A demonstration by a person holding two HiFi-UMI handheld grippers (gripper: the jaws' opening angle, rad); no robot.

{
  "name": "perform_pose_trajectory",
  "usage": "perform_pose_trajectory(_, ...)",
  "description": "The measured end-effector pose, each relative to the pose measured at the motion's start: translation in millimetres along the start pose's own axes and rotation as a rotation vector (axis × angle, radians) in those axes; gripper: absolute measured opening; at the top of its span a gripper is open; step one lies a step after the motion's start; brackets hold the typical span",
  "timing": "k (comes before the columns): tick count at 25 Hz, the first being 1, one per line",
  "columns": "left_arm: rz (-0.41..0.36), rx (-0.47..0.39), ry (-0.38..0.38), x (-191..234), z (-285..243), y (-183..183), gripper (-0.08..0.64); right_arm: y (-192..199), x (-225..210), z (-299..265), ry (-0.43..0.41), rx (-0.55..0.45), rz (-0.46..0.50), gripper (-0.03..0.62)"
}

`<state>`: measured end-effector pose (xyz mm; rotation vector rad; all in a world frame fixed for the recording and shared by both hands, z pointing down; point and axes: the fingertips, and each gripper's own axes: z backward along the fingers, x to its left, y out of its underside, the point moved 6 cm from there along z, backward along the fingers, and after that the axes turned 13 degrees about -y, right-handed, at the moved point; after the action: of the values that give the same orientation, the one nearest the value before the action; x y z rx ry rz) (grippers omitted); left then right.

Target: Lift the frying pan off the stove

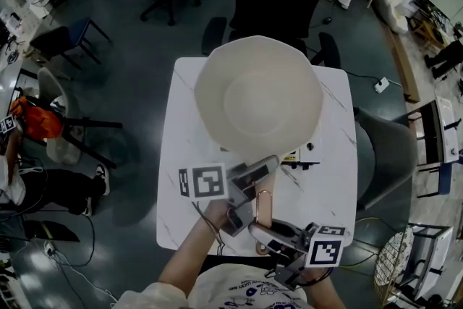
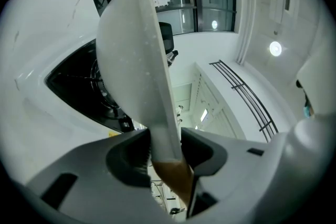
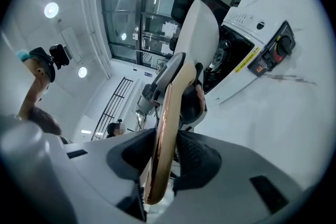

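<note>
L gripper (image 2: 165,149) & R gripper (image 3: 163,160) both pinch the copper-tipped handle (image 1: 263,210), prob. to steady the big round white frying pan (image 1: 260,94), apparently raised over the black stove (image 2: 84,92), far side.

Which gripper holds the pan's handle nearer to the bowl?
The left gripper: it clamps the handle at its white base beside the pan; the right gripper clamps its copper-coloured end.

a white, marble-veined table (image 1: 329,188) stands on the dark floor (image 1: 130,83) and carries 1 white stove (image 3: 247,26) on its far half, the stove showing a black burner well, a yellow label and knobs along its near edge.
</note>
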<state>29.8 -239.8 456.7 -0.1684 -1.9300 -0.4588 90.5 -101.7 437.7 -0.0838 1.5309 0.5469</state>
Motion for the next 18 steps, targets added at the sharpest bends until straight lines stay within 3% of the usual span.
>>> perform_pose_trajectory(18, -0.005, -0.043, 0.001, -17, 40, 14, 0.175, 25, 32, -8, -0.032, 0.033, 0.022, 0.133)
